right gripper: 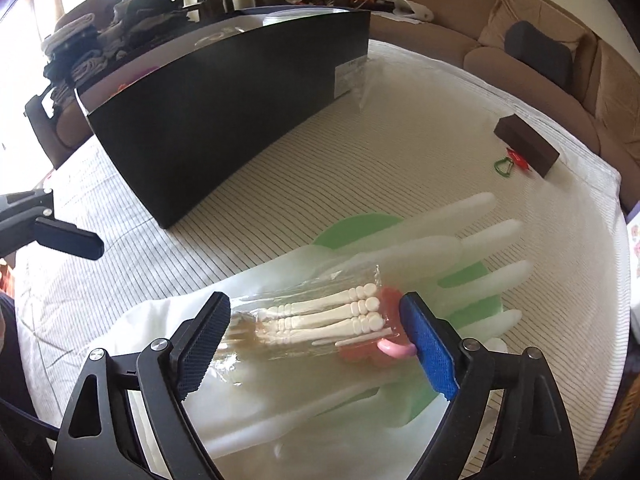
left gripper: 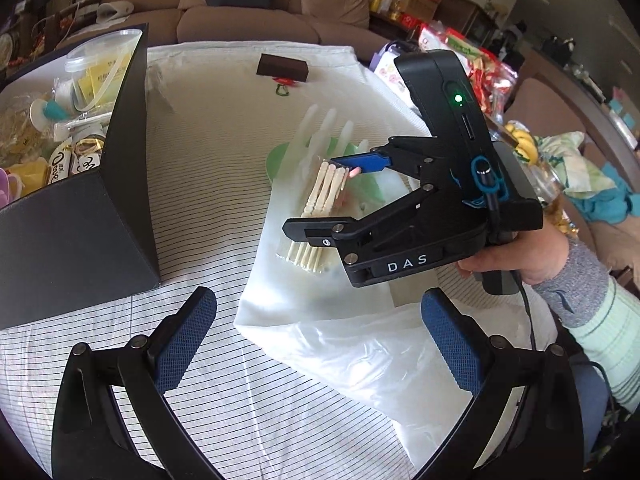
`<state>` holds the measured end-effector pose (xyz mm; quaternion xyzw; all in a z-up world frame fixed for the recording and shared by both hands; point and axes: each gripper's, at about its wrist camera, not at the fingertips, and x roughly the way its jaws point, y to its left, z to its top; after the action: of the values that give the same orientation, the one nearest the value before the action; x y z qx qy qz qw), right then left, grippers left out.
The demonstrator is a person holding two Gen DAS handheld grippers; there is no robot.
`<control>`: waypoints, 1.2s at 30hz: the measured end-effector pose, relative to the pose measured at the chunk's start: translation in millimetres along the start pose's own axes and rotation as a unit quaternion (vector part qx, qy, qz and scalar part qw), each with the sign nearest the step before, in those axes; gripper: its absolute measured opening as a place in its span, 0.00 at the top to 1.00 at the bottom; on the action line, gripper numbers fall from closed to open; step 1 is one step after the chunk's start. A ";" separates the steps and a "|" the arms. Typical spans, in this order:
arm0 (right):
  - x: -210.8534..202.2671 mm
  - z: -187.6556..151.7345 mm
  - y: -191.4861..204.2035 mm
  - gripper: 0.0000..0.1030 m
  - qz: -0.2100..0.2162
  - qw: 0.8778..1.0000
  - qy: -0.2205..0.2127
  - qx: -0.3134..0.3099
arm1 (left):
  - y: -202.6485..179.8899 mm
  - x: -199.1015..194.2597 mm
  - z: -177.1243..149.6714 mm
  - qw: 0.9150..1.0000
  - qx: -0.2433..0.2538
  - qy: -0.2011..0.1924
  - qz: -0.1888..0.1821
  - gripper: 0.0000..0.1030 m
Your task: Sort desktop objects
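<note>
A clear-wrapped pack of white sticks (right gripper: 320,316) with a pink hook lies on a translucent white rubber glove (right gripper: 440,240), which rests over a green plate (right gripper: 360,228). My right gripper (right gripper: 316,300) points down over the pack and is open, one blue pad at each end of it. In the left wrist view the same right gripper (left gripper: 309,193) straddles the pack (left gripper: 324,188), held by a person's hand (left gripper: 532,256). My left gripper (left gripper: 320,294) is open, with nothing between its fingers, above the glove's cuff and a clear plastic bag (left gripper: 360,352).
A tall black box (left gripper: 80,220) full of mixed items stands at the left on the striped cloth. A small brown block (left gripper: 283,67) with a red tag and a green carabiner (left gripper: 282,90) lies at the far side. Sofas surround the table.
</note>
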<state>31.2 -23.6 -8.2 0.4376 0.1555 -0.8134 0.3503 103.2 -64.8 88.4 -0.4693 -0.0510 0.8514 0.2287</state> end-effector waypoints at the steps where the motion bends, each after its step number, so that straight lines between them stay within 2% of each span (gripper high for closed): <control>1: -1.0 -0.7 -3.2 0.19 0.008 1.000 -0.005 0.013 | -0.5 1.1 -0.1 1.000 0.001 0.001 0.000 0.00; 3: -5.3 -0.9 -7.8 0.50 0.012 0.999 -0.014 0.032 | -0.3 4.9 -0.4 1.000 0.002 0.006 0.005 0.00; 6: -19.8 -1.9 -15.0 0.71 0.034 0.997 -0.032 0.056 | 0.8 9.0 -0.3 1.000 -0.005 0.010 0.007 0.00; 11: -44.4 -1.8 -14.6 0.78 0.089 0.989 -0.066 0.097 | -1.0 12.9 3.7 1.000 -0.008 0.000 0.011 0.00; 13: -48.9 -0.2 -11.1 0.78 0.094 0.988 -0.066 0.102 | -2.7 16.9 4.7 1.000 -0.009 0.002 0.011 0.00; 16: -52.6 1.6 -15.7 0.76 0.052 0.991 -0.060 0.108 | -5.4 24.6 3.6 1.000 -0.009 0.010 0.019 0.00; 17: -55.1 0.7 -22.5 0.65 0.036 0.991 -0.064 0.116 | -6.1 26.7 3.4 1.000 -0.009 0.012 0.021 0.00; 18: -56.4 -0.7 -28.9 0.47 0.023 0.990 -0.066 0.119 | -6.5 28.4 3.0 1.000 -0.009 0.014 0.024 0.00; 19: -56.3 -2.4 -34.3 0.41 0.009 0.991 -0.067 0.119 | -6.4 29.7 2.7 1.000 -0.010 0.015 0.024 0.00; 23: -45.6 -6.7 -30.8 0.40 -0.006 0.994 -0.057 0.096 | -5.8 31.3 4.6 1.000 -0.020 0.014 0.016 0.00; 26: -31.3 -7.4 -11.5 0.40 -0.050 0.997 -0.042 0.043 | -7.1 29.1 5.5 1.000 -0.022 0.010 0.011 0.00; 28: -21.4 -8.9 -11.6 0.48 -0.058 0.997 -0.038 0.043 | -7.9 30.4 4.6 1.000 -0.020 0.014 0.012 0.00; 29: -17.3 -10.0 -16.3 0.72 -0.048 0.996 -0.038 0.058 | -7.9 31.2 4.3 1.000 -0.019 0.015 0.013 0.00; 32: -14.5 -15.7 -30.5 0.77 -0.022 0.993 -0.052 0.101 | -6.7 33.1 5.0 1.000 -0.019 0.018 0.017 0.00; 33: -16.4 -16.5 -32.2 0.87 -0.024 0.993 -0.055 0.102 | -5.9 32.9 5.4 1.000 -0.019 0.017 0.017 0.00; 36: -28.2 -17.1 -35.7 0.88 -0.023 0.991 -0.076 0.112 | -4.5 31.4 7.3 1.000 -0.023 0.013 0.014 0.00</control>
<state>26.8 23.4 3.4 0.4077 0.0467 -0.8642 0.2910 84.4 -46.1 69.4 -0.4864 -0.0606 0.8467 0.2067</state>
